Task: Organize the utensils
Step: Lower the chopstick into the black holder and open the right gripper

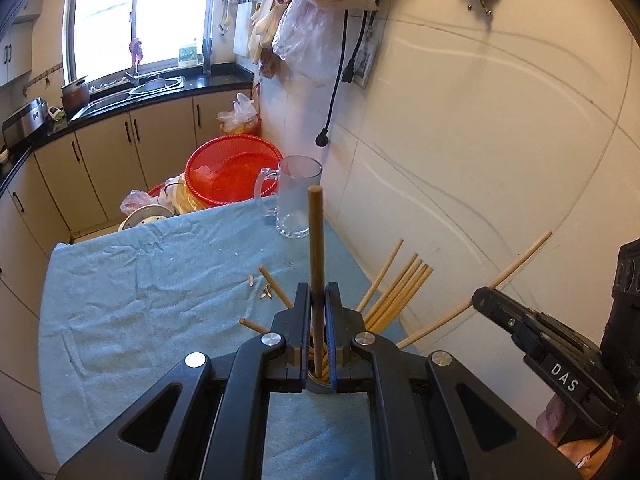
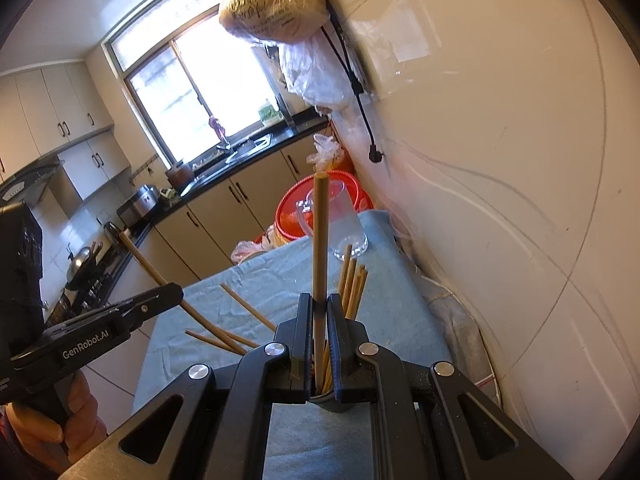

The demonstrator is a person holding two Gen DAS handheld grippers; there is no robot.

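Kitchen: pale cabinets and a black counter with a sink point(image 1: 154, 85) are running under a bright window point(image 1: 140, 12) behind my work.
Table: a wrinkled blue cloth point(image 1: 132, 300) is covering it, right beside a white wall point(image 1: 480, 140).
Around: a clear glass mug point(image 1: 296, 200) is standing at the far edge of the cloth, with a red basket point(image 1: 228, 176) sitting lower behind it; plastic bags point(image 1: 316, 12) are hanging on the wall above.
In the way: loose chopsticks point(image 1: 400, 296) are fanning out of a small holder point(image 2: 330, 398) just under my fingers, some leaning toward the wall, others toward the open cloth.
Left gripper point(image 1: 318, 300): I am clamping it on one brown chopstick point(image 1: 316, 248), which is standing nearly upright, its lower end going down into the holder among the others.
Right gripper point(image 2: 319, 312): I am pinching it tight on a second chopstick point(image 2: 320, 240), also upright, its foot reaching into the same holder.
Between them: both grippers are crowding the holder from opposite sides, near each other but apart.
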